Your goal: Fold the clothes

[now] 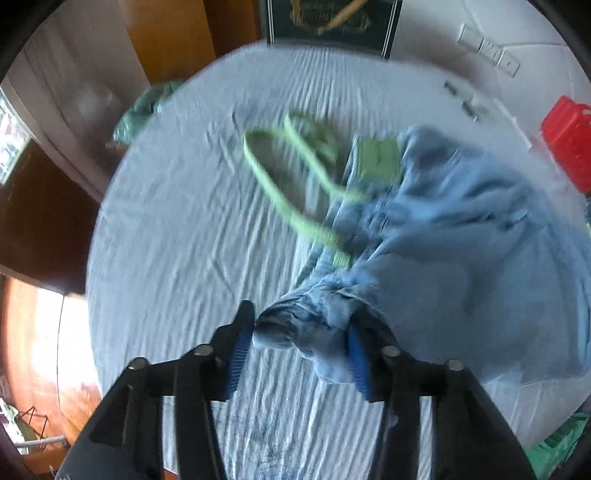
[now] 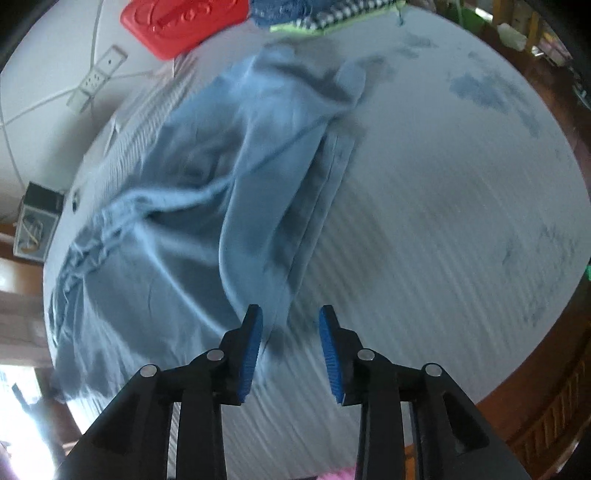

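Note:
A light blue garment (image 1: 461,240) lies crumpled on the pale striped bed sheet (image 1: 177,229). My left gripper (image 1: 301,332) is shut on a bunched end of it, the cloth wedged between the blue pads (image 1: 240,354). Green straps (image 1: 280,192) and a green patch trail from the garment across the sheet. In the right wrist view the same blue garment (image 2: 192,192) spreads to the left and ahead. My right gripper (image 2: 290,332) is open and empty, its left pad (image 2: 251,350) just beside the garment's near edge, above the sheet (image 2: 443,221).
A red plastic basket (image 1: 569,140) stands at the bed's far right; it also shows in the right wrist view (image 2: 181,22), next to folded clothes (image 2: 325,13). A green cloth (image 1: 144,110) sits at the bed's far left edge. A power strip (image 2: 96,79) lies on the floor.

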### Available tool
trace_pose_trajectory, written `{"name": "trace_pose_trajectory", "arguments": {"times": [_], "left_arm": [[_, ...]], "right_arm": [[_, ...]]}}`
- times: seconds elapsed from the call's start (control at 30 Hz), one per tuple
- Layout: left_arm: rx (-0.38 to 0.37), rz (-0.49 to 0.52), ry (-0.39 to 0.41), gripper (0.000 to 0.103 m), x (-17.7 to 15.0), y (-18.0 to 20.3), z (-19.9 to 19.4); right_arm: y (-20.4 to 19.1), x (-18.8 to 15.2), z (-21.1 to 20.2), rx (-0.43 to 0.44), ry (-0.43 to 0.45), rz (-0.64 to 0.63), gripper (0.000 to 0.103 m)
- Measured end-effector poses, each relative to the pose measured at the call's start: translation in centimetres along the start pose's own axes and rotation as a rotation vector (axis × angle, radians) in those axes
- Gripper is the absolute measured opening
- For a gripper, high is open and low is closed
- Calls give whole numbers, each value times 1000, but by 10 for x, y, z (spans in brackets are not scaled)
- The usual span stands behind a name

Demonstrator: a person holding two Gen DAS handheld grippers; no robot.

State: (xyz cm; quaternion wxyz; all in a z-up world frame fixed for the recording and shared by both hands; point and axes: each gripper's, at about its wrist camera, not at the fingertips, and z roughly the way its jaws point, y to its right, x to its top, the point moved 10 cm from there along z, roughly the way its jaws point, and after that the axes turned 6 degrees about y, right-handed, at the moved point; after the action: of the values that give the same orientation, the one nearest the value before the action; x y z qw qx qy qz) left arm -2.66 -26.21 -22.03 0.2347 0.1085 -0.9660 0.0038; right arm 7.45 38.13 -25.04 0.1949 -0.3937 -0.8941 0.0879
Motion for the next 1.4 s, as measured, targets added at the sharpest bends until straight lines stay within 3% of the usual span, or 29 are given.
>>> {"name": "trace_pose_trajectory", "arguments": {"times": [0.17, 0.27, 0.53, 0.9, 1.03, 1.1, 1.17, 1.2, 1.23, 1.3, 1.4], "left_arm": [[-20, -12, 78, 52, 30, -1, -40], [-3, -1, 91, 61, 38, -5, -41], [30, -10, -13, 61, 19, 3, 26], [64, 54, -80, 62, -16, 25, 76], [74, 51, -52, 62, -18, 26, 75], [72, 46, -43, 62, -20, 26, 75], [96, 91, -35, 62, -21, 30, 74], [99, 108, -37, 45, -21, 35, 73], [108, 118, -46, 37, -22, 41, 71], [132, 138, -40, 25, -21, 48, 65], [139, 79, 24, 24, -9, 35, 34]], "right_arm": [[2, 24, -3, 22, 39, 31, 38], [5, 29, -3, 25, 49, 37, 43], [23, 42, 4, 3, 80, 102, 56], [45, 86, 39, -140, 116, 108, 55], [44, 96, 57, -195, 94, 90, 51], [32, 98, 62, -188, 90, 50, 44], [21, 95, 68, -276, 77, -57, 27], [13, 94, 70, -287, 77, -106, 18], [5, 93, 71, -281, 71, -137, 5], [-1, 94, 68, -284, 76, -156, 4], [4, 99, 23, -283, 173, -145, 4]]}}
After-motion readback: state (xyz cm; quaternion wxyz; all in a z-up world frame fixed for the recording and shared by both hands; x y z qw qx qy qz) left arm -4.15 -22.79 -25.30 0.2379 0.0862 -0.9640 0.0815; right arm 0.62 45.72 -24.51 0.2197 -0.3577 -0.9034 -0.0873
